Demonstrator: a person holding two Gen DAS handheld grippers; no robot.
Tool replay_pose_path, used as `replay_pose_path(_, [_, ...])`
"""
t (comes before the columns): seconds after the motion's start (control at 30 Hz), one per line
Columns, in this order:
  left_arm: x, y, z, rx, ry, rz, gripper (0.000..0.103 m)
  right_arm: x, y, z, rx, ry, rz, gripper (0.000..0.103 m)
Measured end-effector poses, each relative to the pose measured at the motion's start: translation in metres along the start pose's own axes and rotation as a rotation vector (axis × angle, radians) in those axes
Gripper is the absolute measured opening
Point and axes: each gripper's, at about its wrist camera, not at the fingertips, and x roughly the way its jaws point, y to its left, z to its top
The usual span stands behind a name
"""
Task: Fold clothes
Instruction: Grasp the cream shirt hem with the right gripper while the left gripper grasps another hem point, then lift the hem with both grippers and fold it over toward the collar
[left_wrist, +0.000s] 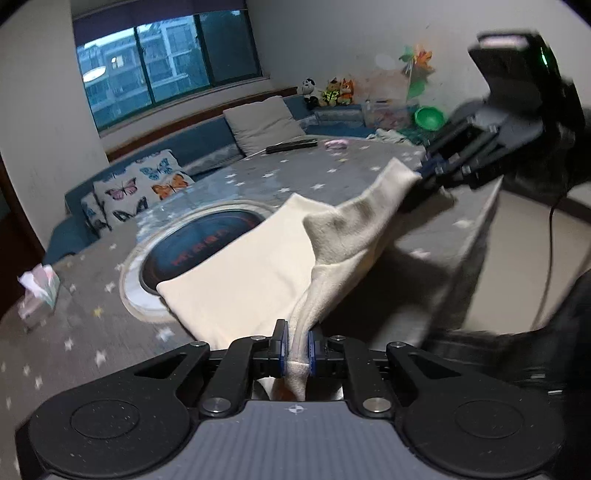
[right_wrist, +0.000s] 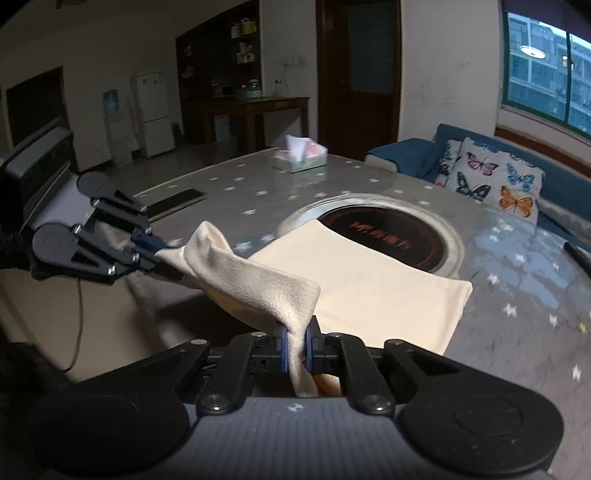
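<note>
Both tools, left tool (left_wrist: 295, 345) and right tool (right_wrist: 295, 345), clamp cream cloth (left_wrist: 251, 273) over star-print table (left_wrist: 110, 332).

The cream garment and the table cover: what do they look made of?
Cream garment: soft matte knit or fleece, probably; it drapes limply between the left gripper and right gripper. Table cover: star-printed, glossy patches suggest plastic or glass over it.
</note>
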Motion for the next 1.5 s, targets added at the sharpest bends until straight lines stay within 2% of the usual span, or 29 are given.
replay_pose_path(0.1, [-0.009, 0.0, 0.007, -0.013, -0.016, 0.005, 0.012, -0.011, 0.005, -0.001, 0.015, 0.003, 0.013, 0.008])
replay_pose_path(0.27, [0.01, 0.021, 0.025, -0.026, -0.049, 0.025, 0.012, 0.0, -0.018, 0.019, 0.024, -0.013, -0.011, 0.008])
replay_pose_path(0.4, [0.049, 0.047, 0.037, -0.033, -0.033, 0.036, 0.012, 0.025, -0.049, 0.036, 0.05, 0.001, -0.019, 0.008])
replay_pose_path(0.57, [0.111, 0.084, 0.047, -0.072, 0.033, 0.029, 0.012, 0.082, -0.096, 0.05, 0.106, 0.054, -0.037, 0.008])
replay_pose_path(0.7, [0.16, 0.104, 0.046, -0.118, 0.098, 0.035, 0.012, 0.123, -0.127, 0.043, 0.202, 0.08, -0.049, 0.008])
replay_pose_path(0.83, [0.179, 0.117, 0.043, -0.179, 0.112, 0.049, 0.018, 0.147, -0.146, 0.022, 0.294, 0.085, -0.08, 0.015])
replay_pose_path(0.97, [0.183, 0.13, 0.04, -0.216, 0.116, 0.079, 0.018, 0.142, -0.157, 0.012, 0.359, 0.051, -0.123, 0.029])
replay_pose_path(1.07, [0.184, 0.136, 0.038, -0.249, 0.125, 0.105, 0.018, 0.126, -0.158, 0.015, 0.365, 0.004, -0.201, 0.03])
replay_pose_path(1.17, [0.179, 0.141, 0.043, -0.285, 0.118, 0.141, 0.018, 0.111, -0.148, 0.022, 0.338, -0.031, -0.204, 0.029])
replay_pose_path(1.27, [0.166, 0.138, 0.053, -0.316, 0.069, 0.12, 0.018, 0.111, -0.137, 0.028, 0.328, -0.019, -0.156, 0.026])
replay_pose_path(1.33, [0.16, 0.129, 0.06, -0.324, 0.048, 0.069, 0.018, 0.123, -0.129, 0.03, 0.311, 0.015, -0.126, 0.02])
replay_pose_path(1.47, [0.167, 0.111, 0.07, -0.329, 0.052, -0.042, 0.018, 0.152, -0.125, 0.026, 0.304, 0.079, -0.132, 0.015])
replay_pose_path(1.5, [0.173, 0.107, 0.072, -0.325, 0.064, -0.05, 0.018, 0.157, -0.126, 0.026, 0.308, 0.084, -0.133, 0.01])
